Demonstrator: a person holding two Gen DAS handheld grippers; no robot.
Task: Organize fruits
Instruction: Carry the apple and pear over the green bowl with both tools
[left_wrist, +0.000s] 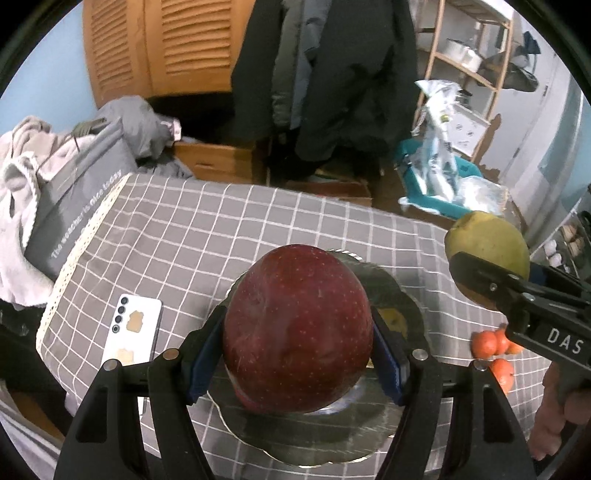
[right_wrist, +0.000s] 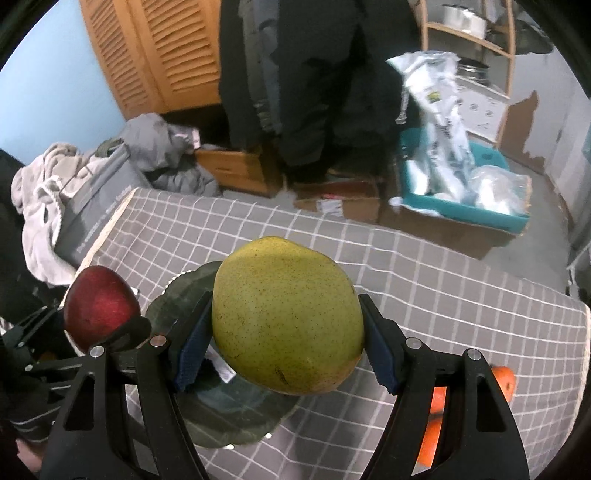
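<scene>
Jaws of the left gripper (left_wrist: 297, 363) clamp one red apple (left_wrist: 297, 332) above one silver plate (left_wrist: 317, 439); the right gripper (right_wrist: 284, 354) clamps one green pear (right_wrist: 286, 317). Four small oranges (left_wrist: 495, 347) lie on the counter (left_wrist: 207, 236) beside one white phone (left_wrist: 133, 332).

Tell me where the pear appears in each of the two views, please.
Left wrist view: the pear is at the right edge, held in the right hand-held gripper.
Right wrist view: the pear fills the centre, clamped between the blue pads.
Shared landmark: the silver plate on the checked cloth, below both fruits.
</scene>
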